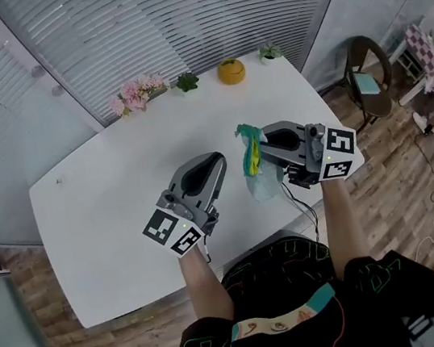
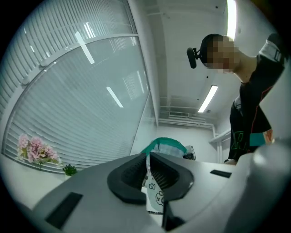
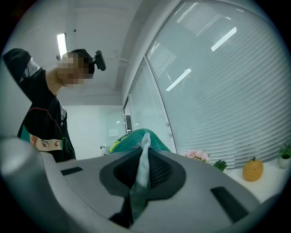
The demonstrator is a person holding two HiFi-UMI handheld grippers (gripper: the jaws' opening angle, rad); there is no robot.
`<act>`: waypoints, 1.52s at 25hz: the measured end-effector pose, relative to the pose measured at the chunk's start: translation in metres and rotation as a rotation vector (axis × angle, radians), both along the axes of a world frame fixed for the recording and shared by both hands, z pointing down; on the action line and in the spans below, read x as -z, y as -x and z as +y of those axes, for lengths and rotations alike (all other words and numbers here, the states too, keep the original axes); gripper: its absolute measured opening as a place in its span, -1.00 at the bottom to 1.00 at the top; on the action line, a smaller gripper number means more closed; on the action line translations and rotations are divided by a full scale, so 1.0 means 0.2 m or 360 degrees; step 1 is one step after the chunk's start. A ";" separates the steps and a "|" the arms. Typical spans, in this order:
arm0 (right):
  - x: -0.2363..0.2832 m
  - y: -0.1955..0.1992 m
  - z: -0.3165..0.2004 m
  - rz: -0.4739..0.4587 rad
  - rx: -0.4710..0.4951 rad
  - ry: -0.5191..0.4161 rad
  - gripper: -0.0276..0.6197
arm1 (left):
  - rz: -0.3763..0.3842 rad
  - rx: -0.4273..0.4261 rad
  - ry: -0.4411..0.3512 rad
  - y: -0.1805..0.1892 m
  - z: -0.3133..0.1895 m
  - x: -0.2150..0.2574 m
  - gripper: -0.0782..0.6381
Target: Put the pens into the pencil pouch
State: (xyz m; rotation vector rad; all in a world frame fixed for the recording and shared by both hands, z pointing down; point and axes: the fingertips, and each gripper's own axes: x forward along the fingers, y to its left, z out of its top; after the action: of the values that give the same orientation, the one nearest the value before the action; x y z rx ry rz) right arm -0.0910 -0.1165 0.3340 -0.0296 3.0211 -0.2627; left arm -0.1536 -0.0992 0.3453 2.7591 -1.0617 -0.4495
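left gripper (image 1: 216, 165) and right gripper (image 1: 266, 151) held level mid-frame — each clamped on pencil pouch (image 1: 263, 184) edge — contents unclear.

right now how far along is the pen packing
Looks nearly done: no loose pens show on the table, and something yellow sits inside the pouch. In hand: the left gripper and right gripper both pinch the pouch, held above the table. Remaining: probably setting it down; zipper state unclear.

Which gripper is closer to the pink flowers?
Left. The left gripper is nearer the person than the pink flowers, slightly to their right; the right gripper is farther right, past the pencil pouch both grip.
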 end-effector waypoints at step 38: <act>0.00 -0.19 -0.02 -0.0058 0.0028 -0.0017 -0.83 | -0.0418 -0.0223 -0.0185 -0.45 -0.04 0.04 -0.79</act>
State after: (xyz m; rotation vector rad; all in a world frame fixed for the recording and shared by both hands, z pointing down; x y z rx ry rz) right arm -0.0538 -0.1202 0.3339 0.0030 2.9879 -0.2456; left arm -0.0633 -0.1066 0.3381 3.0349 -0.9087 -0.1359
